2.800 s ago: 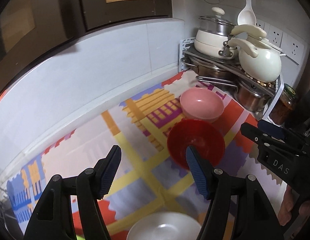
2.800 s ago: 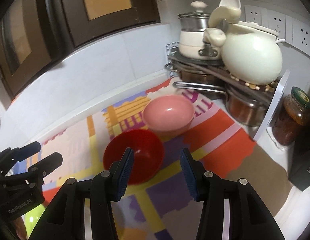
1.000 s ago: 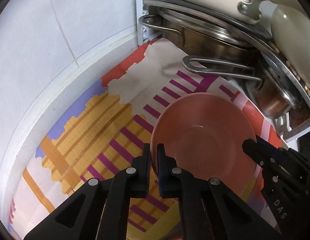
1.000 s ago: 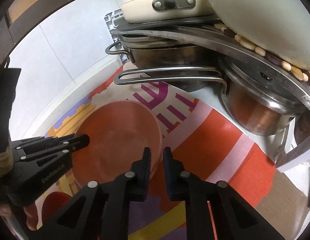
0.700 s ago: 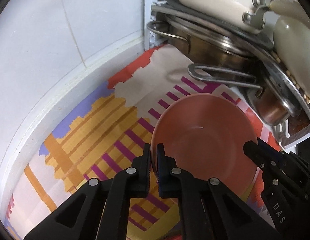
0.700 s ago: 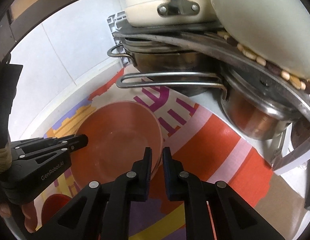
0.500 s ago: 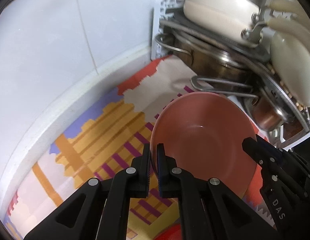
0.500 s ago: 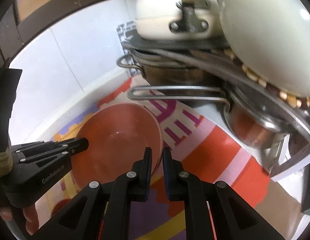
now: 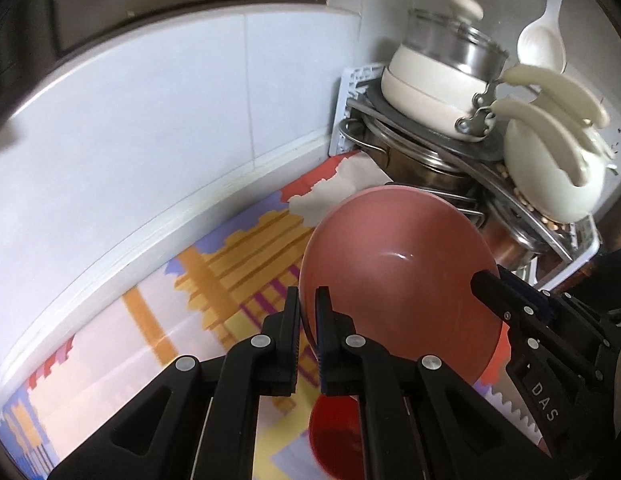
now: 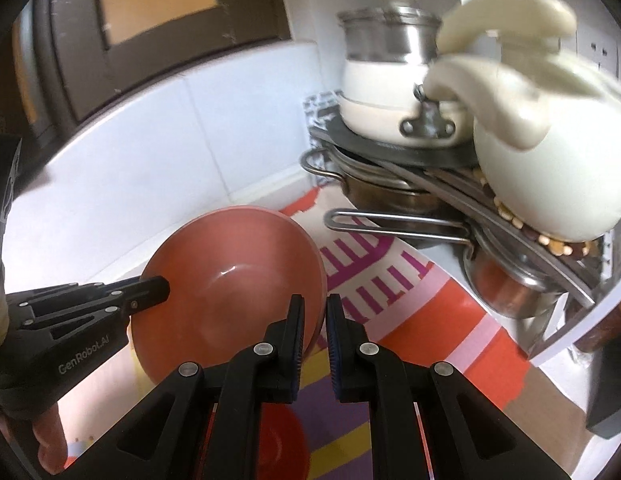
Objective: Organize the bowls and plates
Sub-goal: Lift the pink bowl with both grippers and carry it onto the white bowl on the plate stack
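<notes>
Patterned table mat (image 9: 214,280) lies bare left of the pink bowl (image 9: 394,280). Left gripper (image 9: 307,312) and right gripper (image 10: 315,320) clench its opposite rims, holding it above the mat. Red bowl (image 9: 334,436) below it is mostly hidden.

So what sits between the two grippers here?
The pink bowl: left gripper and right gripper each pinch an opposite rim, shown in both wrist views. The red bowl lies below.

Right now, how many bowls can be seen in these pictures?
2. The round pink plastic bowl is held up by its rim between both grippers. The red bowl sits on the colourful mat below it. Others may be hidden.
</notes>
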